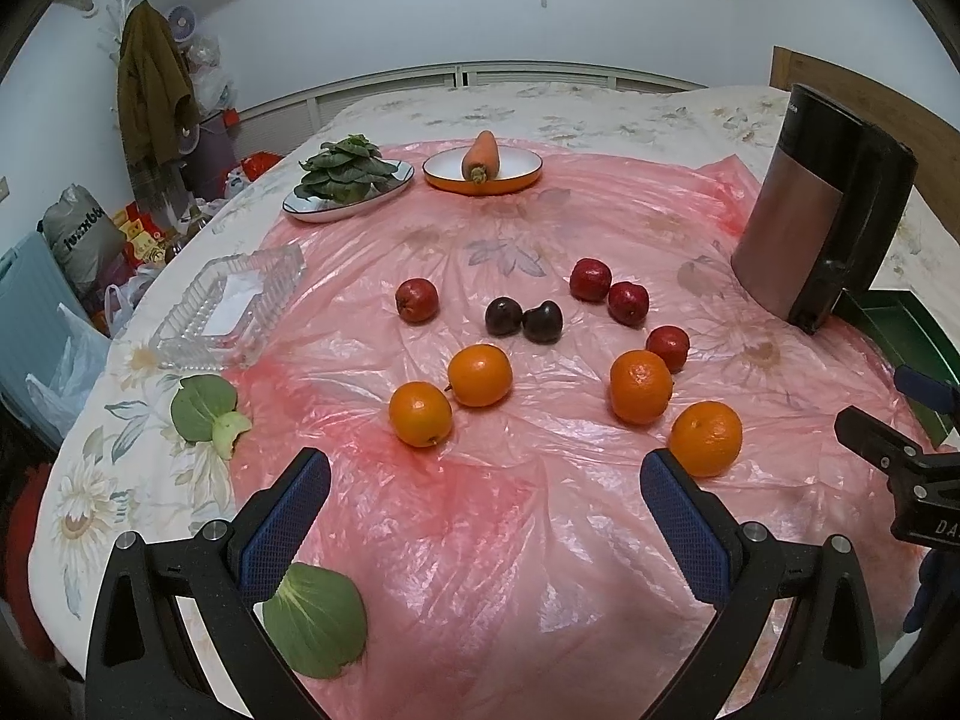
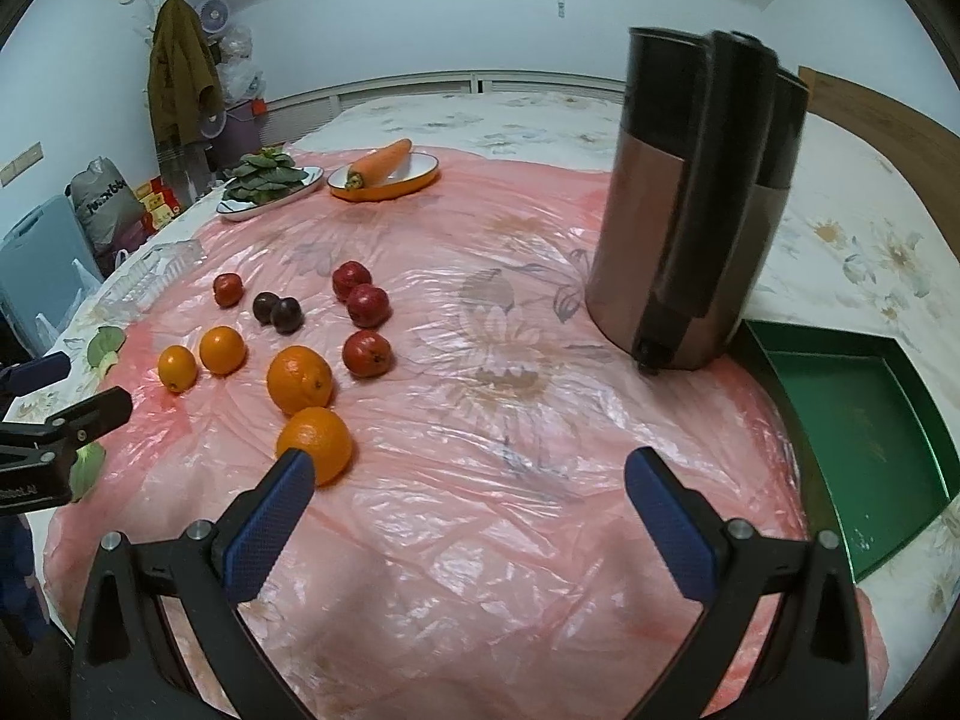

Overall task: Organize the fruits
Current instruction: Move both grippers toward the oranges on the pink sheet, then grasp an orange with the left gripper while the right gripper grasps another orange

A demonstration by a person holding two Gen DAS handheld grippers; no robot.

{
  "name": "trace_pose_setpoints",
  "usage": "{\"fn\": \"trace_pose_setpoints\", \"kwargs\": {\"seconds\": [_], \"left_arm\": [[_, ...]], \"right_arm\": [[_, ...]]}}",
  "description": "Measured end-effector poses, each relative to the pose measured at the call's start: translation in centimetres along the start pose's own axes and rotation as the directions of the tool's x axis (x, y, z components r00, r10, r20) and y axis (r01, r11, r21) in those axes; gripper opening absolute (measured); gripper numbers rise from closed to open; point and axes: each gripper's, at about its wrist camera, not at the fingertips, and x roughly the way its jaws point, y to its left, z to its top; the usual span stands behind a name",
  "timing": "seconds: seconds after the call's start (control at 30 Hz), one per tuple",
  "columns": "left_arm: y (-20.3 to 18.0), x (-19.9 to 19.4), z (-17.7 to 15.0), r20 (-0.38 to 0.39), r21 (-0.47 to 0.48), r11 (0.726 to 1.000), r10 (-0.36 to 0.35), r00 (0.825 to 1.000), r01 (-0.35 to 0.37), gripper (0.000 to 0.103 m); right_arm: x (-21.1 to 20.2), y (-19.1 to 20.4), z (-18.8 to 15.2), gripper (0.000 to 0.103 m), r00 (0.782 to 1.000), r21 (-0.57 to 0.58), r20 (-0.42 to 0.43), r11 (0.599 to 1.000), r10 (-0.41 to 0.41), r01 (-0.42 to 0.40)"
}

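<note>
Left tool [image 1: 485,483] gapes wide — nearest orange [image 1: 705,438] beside its right finger.

The left hand-held gripper [image 1: 485,498] has a black plastic frame that branches into two arms, each ending in a finger faced with a dark blue, finely textured pad. Round silver screw heads sit at the joints of each arm. The right hand-held gripper [image 2: 469,495] is built the same: black frame, blue textured pads, silver screws. White lettering marks the side of each black body, only partly legible.
</note>
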Motion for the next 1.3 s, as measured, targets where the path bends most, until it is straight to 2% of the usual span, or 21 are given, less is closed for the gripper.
{"fn": "trace_pose_setpoints", "kwargs": {"seconds": [0.57, 0.67, 1.0, 1.3], "left_arm": [[0.6, 0.9, 0.2, -0.016, -0.011, 1.0, -0.013, 1.0, 0.013, 0.102], [1.4, 0.9, 0.4, -0.023, -0.031, 0.999, -0.033, 0.999, 0.032, 0.102], [3.9, 1.2, 1.6, -0.032, -0.007, 1.0, 0.003, 0.999, -0.003, 0.102], [6.4, 2.0, 2.5, -0.073, 0.007, 0.999, -0.032, 0.997, 0.032, 0.102]], "right_arm": [[0.7, 0.9, 0.1, 0.103, 1.0, -0.01, -0.004, 1.0, 0.018, -0.018], [0.9, 1.1, 0.2, 0.103, 1.0, -0.015, -0.006, 1.0, 0.027, -0.027], [1.8, 2.5, 1.0, 0.103, 0.997, -0.033, -0.011, 0.996, 0.079, -0.08], [3.1, 4.0, 1.4, 0.103, 0.99, -0.05, -0.024, 0.989, 0.136, -0.137]]}}
